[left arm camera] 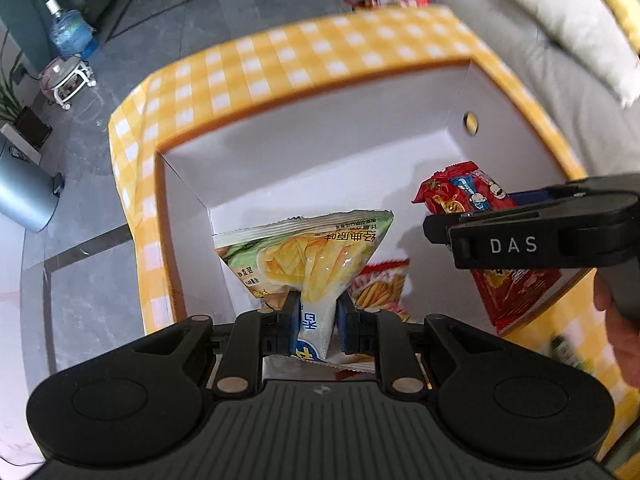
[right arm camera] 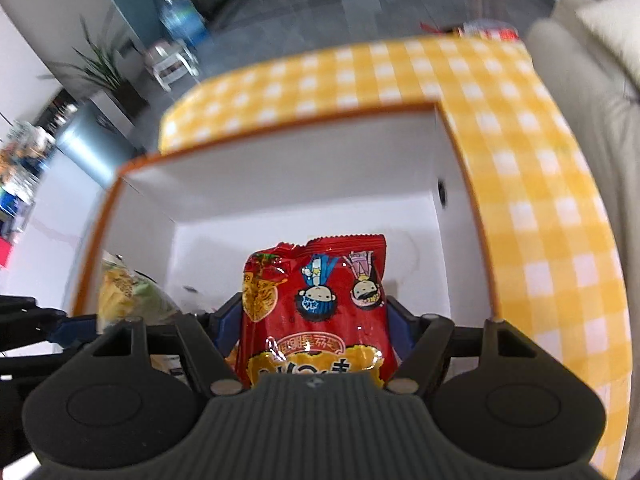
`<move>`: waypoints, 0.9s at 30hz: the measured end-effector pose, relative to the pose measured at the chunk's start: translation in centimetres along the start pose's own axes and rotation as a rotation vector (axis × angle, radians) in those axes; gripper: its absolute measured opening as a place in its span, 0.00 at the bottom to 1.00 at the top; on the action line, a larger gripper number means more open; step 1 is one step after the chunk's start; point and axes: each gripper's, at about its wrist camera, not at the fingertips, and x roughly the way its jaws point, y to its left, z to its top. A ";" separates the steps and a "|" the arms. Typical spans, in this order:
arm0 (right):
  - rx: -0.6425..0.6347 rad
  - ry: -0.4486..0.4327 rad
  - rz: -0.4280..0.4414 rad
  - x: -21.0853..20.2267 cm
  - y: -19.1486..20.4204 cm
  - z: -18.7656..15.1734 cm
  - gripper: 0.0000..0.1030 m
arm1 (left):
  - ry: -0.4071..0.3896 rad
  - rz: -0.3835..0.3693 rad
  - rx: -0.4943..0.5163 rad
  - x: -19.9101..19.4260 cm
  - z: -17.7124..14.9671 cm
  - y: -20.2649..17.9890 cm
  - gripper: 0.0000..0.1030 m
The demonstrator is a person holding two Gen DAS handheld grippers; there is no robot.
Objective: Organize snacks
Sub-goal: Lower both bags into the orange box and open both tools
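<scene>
My left gripper (left arm camera: 316,308) is shut on the narrow middle of a green and yellow chip bag (left arm camera: 312,248), which hangs over the left part of a white box with an orange rim (left arm camera: 320,152). My right gripper (right arm camera: 316,312) is shut on a red snack bag with cartoon figures (right arm camera: 316,280), over the same box (right arm camera: 280,184). Seen from the left wrist, the right gripper (left arm camera: 444,224) comes in from the right with the red bag (left arm camera: 460,192). An orange fries bag (left arm camera: 380,284) lies in the box below. From the right wrist, the chip bag (right arm camera: 128,296) shows at the left.
The box stands on a table under a yellow checked cloth (left arm camera: 280,64). A beige sofa (left arm camera: 540,60) lies to the right. More snack packs (left arm camera: 392,0) sit past the table's far edge. A water bottle (left arm camera: 70,32) and plants stand on the grey floor. A hand (left arm camera: 616,320) shows at the right.
</scene>
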 end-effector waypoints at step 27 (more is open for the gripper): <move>-0.097 0.208 -0.128 5.6 1.7 0.1 0.68 | 0.060 0.091 0.090 2.6 1.3 -1.8 0.30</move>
